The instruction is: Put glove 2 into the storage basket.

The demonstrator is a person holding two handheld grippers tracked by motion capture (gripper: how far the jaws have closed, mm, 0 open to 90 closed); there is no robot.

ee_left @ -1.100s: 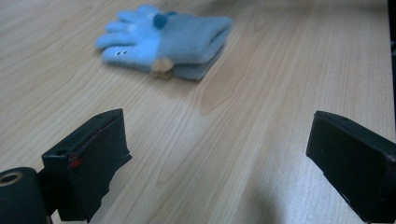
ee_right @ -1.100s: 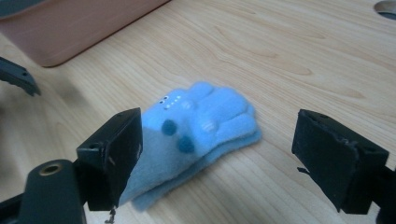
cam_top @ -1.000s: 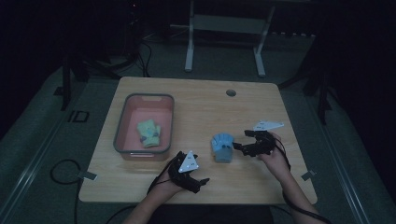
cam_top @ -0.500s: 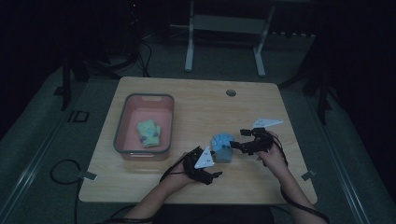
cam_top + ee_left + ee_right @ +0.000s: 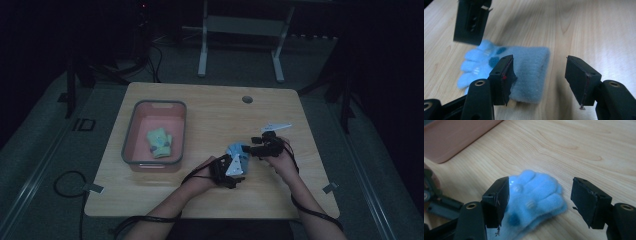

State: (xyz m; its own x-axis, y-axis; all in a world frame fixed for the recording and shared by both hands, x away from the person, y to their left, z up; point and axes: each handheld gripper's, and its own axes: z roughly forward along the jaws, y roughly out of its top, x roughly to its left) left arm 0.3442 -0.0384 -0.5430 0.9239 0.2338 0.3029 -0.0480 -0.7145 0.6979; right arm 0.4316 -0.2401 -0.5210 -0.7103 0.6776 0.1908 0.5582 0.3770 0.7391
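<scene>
two half-closing tools point(image 5: 235, 172) point(image 5: 255, 145) flank one blue glove point(image 5: 239, 150), gripping nothing yet.

Two gloves point(image 5: 239, 152) point(image 5: 159, 142), one tray point(image 5: 131, 142).

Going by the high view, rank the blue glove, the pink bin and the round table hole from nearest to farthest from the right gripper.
From the right gripper:
1. Blue glove, just left of its fingers.
2. Round table hole, toward the far edge.
3. Pink bin, across the table at left.
</scene>
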